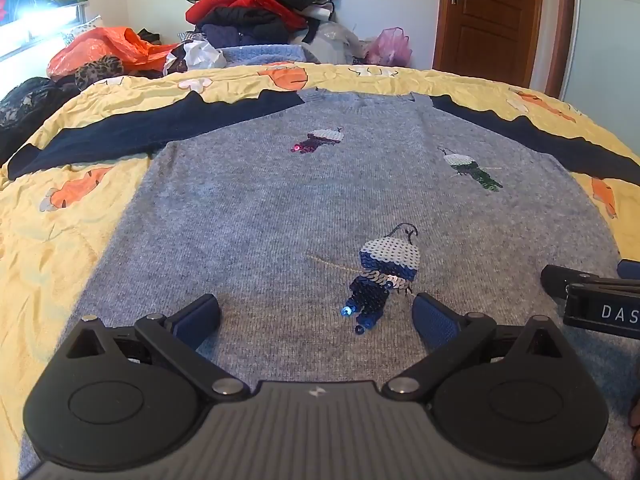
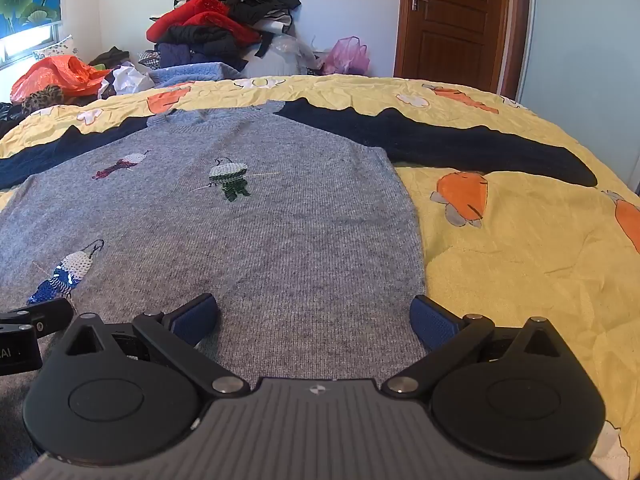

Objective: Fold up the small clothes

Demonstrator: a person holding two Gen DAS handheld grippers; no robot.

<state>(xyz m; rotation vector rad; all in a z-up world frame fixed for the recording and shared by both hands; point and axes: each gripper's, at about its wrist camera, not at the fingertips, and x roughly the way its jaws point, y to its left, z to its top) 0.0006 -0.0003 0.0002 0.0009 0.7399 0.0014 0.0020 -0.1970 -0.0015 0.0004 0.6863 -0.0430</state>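
A grey knitted sweater [image 1: 280, 220] lies flat, front up, on the bed [image 1: 52, 248], its hem toward the near edge and its ribbed neckline toward the far edge. The knit is fine and slightly fuzzy. Its two navy sleeves [image 2: 460, 144] stretch outward toward the left and right edges of the bed. Three sequined bird figures decorate the front: a blue one [image 1: 384, 272] near the hem, a green one [image 2: 230, 180] and a dark red one [image 1: 318, 140] nearer the neckline, each with a scaly white cap.

My left tool [image 1: 316, 316] hovers over the hem, its blue textured pads [image 1: 434, 320] spread wide, nothing between them but the knit below. My right tool [image 2: 316, 316] is likewise spread wide, over the sweater's right side edge, pinching nothing.

The bed carries a crinkled yellow quilt with orange fish shapes [image 2: 464, 196]. Beyond its far edge stands a heap of clothes [image 1: 260, 8], red, black and blue, beside an orange plastic bag [image 1: 104, 50] and a pink one [image 2: 348, 56]. A brown panelled door [image 2: 452, 16] stands behind.
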